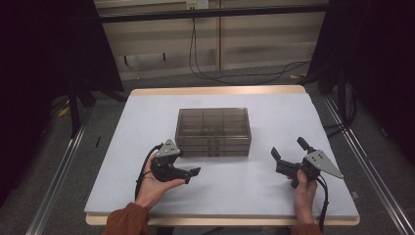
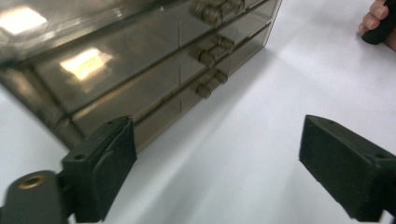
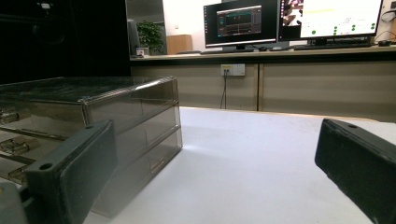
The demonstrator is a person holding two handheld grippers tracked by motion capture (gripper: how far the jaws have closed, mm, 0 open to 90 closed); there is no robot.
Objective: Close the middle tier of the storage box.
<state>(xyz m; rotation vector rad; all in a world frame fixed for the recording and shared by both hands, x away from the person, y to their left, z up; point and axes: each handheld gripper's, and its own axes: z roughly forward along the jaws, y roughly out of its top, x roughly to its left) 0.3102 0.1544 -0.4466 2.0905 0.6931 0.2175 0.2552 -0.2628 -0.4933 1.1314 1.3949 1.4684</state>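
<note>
A smoky see-through drawer box (image 1: 213,131) stands in the middle of the white table (image 1: 279,110); its three stacked drawers face the person. In the left gripper view the box (image 2: 116,79) lies close ahead, with small drawer handles (image 2: 210,84) on its front. My left gripper (image 1: 188,163) is held just off the box's front left corner, open, nothing between its jaws (image 2: 219,163). My right gripper (image 1: 288,148) hovers to the right of the box, open and empty as well (image 3: 215,158), with the box's side (image 3: 116,112) at its left.
Bare table surface spreads in front of the box and to its right. The hand on the right gripper (image 2: 378,23) shows far off in the left gripper view. Beyond the table stand a desk with monitors (image 3: 243,21), cables on the floor (image 1: 235,73) and dark curtains.
</note>
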